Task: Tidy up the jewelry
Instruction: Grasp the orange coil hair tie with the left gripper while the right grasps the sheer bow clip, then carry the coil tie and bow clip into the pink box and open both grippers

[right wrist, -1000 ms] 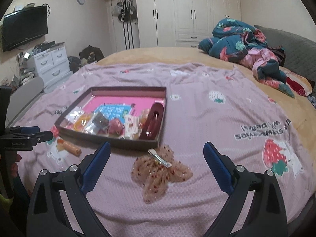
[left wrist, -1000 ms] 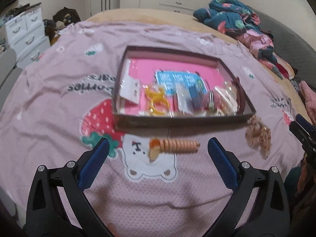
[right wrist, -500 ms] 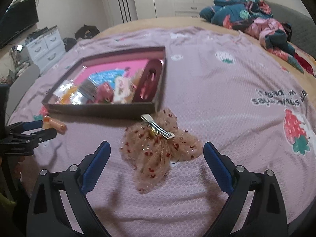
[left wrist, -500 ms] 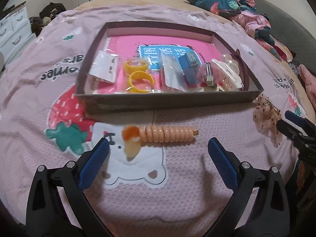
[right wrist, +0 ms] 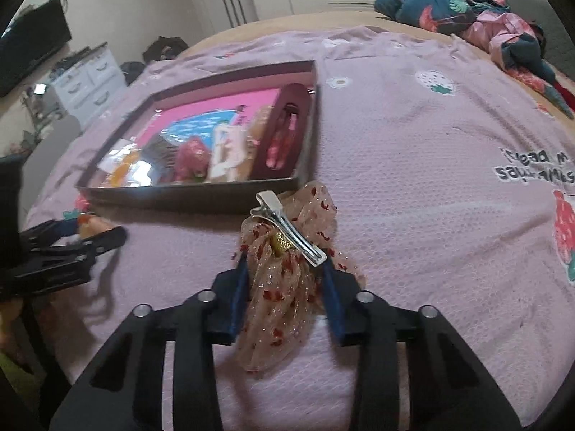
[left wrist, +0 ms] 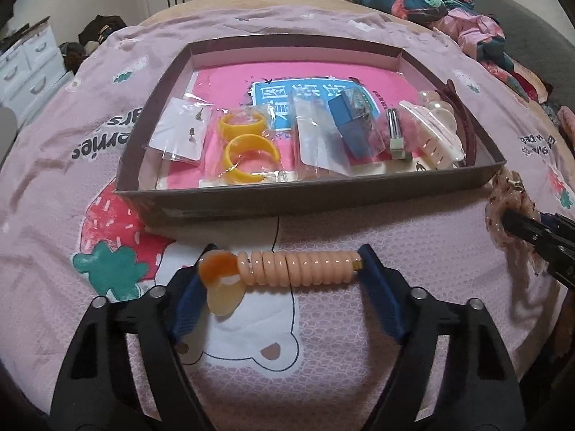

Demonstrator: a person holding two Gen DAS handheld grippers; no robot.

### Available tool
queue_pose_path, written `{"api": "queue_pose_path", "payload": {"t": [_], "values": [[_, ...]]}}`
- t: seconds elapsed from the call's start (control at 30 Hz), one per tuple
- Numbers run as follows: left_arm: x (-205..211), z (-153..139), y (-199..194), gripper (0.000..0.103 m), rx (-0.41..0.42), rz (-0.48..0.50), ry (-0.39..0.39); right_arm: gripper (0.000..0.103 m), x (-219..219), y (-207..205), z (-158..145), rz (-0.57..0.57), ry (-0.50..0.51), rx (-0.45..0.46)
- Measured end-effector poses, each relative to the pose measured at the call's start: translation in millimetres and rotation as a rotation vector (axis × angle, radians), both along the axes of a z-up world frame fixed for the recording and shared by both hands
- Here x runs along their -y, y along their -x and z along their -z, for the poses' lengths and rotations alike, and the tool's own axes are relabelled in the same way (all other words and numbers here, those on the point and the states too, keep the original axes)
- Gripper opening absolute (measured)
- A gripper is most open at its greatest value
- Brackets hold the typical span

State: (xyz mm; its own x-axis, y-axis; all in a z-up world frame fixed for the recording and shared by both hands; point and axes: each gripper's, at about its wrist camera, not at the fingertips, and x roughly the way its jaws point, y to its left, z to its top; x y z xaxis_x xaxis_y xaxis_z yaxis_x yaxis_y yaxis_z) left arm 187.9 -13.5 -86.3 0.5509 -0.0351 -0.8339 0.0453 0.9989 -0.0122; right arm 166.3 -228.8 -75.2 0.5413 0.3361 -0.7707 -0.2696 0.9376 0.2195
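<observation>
A peach spiral hair tie (left wrist: 298, 267) with an orange charm lies on the pink bedspread in front of the brown box (left wrist: 309, 199). My left gripper (left wrist: 285, 262) is closing lengthwise around it, and its blue pads (left wrist: 377, 283) touch both ends. A sheer bow hair clip (right wrist: 284, 287) with red dots and a metal clasp lies near the box's corner (right wrist: 298, 183). My right gripper (right wrist: 284, 264) is closing on it and its pads pinch the fabric. Each gripper shows at the edge of the other view: right gripper (left wrist: 535, 239), left gripper (right wrist: 68, 251).
The box holds yellow rings (left wrist: 248, 143), an earring card (left wrist: 179, 133), a blue case (left wrist: 354, 125), a white claw clip (left wrist: 435, 133) and a dark red headband (right wrist: 284, 133). Crumpled bedding (right wrist: 485, 10) lies at the far right. White drawers (right wrist: 86, 82) stand to the left.
Both grippers came down closer to the bed and closed from wide open: the left around the spiral hair tie, the right onto the bow clip.
</observation>
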Motion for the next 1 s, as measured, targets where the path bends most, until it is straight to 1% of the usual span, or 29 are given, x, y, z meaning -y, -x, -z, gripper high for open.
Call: {"api": "queue_pose_path", "payload": {"t": [0.2,0.27,0.47,0.73,1.0], "values": [[-6.6,-4.3,8.9,0.067,0.000,0.005,0.022,0.028,-18.5,22.4,-13.3,-0.101,-0.016,0.033],[-11.1,-7.6,13.9,0.067,-0.001,0.004,0.045,0.028,-26.0,28.4,-20.4,-0.128,-0.021,0.049],[-30.0,-28.5,27.3,0.067,0.039,-0.032,0.071,0.028,-47.9,45.2,-44.5,-0.202,-0.039,0.106],[-51.6,-54.9,28.0,0.067,0.093,-0.081,0.085,0.028,-71.2,54.4,-73.9,-0.259,-0.049,0.179],[-64.5,-73.8,21.4,0.067,0.135,-0.106,0.094,0.028,-83.3,47.0,-94.2,-0.279,-0.049,0.229]]}}
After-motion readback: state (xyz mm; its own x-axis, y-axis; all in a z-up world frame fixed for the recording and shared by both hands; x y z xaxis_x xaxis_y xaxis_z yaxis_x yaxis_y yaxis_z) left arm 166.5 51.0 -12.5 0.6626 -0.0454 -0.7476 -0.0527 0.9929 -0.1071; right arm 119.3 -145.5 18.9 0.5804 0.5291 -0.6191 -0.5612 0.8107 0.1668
